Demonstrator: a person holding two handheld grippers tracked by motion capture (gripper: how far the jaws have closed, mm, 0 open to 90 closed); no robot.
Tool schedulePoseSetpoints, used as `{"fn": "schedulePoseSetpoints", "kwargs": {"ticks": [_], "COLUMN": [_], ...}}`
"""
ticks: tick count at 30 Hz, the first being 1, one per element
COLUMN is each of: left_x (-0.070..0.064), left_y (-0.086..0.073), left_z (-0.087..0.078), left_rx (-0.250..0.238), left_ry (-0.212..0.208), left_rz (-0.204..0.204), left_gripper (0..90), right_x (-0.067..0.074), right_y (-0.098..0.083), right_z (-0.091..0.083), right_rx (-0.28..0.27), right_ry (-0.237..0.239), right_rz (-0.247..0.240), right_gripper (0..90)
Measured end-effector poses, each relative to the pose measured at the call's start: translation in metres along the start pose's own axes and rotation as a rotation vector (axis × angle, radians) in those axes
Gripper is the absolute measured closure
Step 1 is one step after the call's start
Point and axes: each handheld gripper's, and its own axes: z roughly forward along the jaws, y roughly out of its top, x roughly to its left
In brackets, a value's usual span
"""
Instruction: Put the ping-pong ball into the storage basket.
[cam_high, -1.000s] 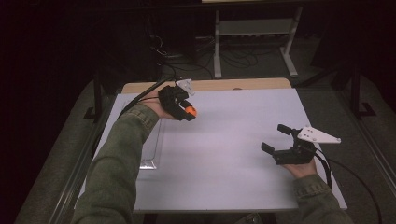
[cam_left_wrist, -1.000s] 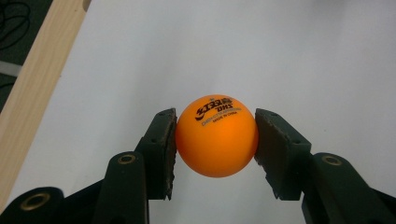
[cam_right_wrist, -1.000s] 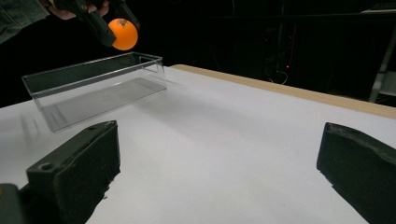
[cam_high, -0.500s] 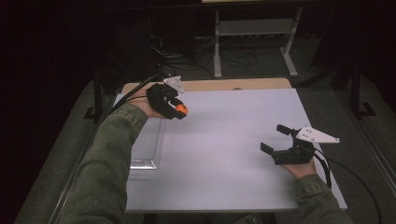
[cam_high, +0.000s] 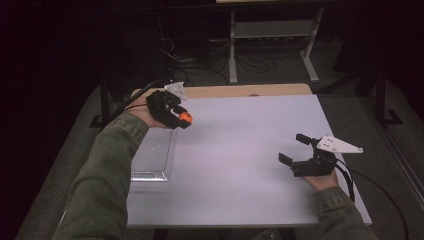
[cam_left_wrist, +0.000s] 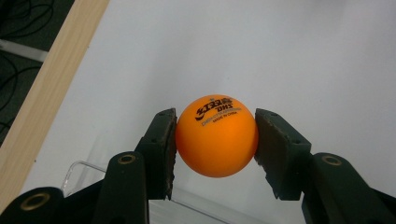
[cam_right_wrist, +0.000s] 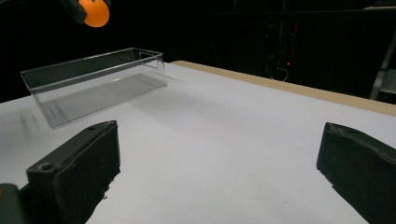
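White table, left claw clamped on orange ball above clear tray

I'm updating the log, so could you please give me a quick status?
Left claw shut on orange ball, above clear tray. Right claw open, empty. Nothing in the way.

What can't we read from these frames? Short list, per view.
- High view: clear tray, its near-left part is hidden by the left sleeve; the print on the orange ball is too small to read.
- Left gripper view: the tray's rim is cut off by the left tool and the bottom edge.
- Right gripper view: the ball is cut by the top edge; the background is too dark to make out.
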Motion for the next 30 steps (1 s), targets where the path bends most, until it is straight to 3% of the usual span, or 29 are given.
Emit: {"fn": "schedulePoseSetpoints", "kwargs": {"ticks": [16, 30], "left_x": [-0.007, -0.009], "left_y": [-0.020, -0.036], "left_z": [-0.023, -0.031], "left_rx": [0.006, 0.030], "left_ry": [0.030, 0.037], "left_rz": [-0.020, -0.045], "left_gripper": [50.3, 50.3], "right_x": [0.001, 0.000], "right_y": [0.000, 0.000], "right_z": [0.001, 0.002], "right_rx": [0.005, 0.005], "right_ry": [0.000, -0.006], "right_rz": [-0.005, -0.010], "right_gripper": [0.0, 0.0]}}
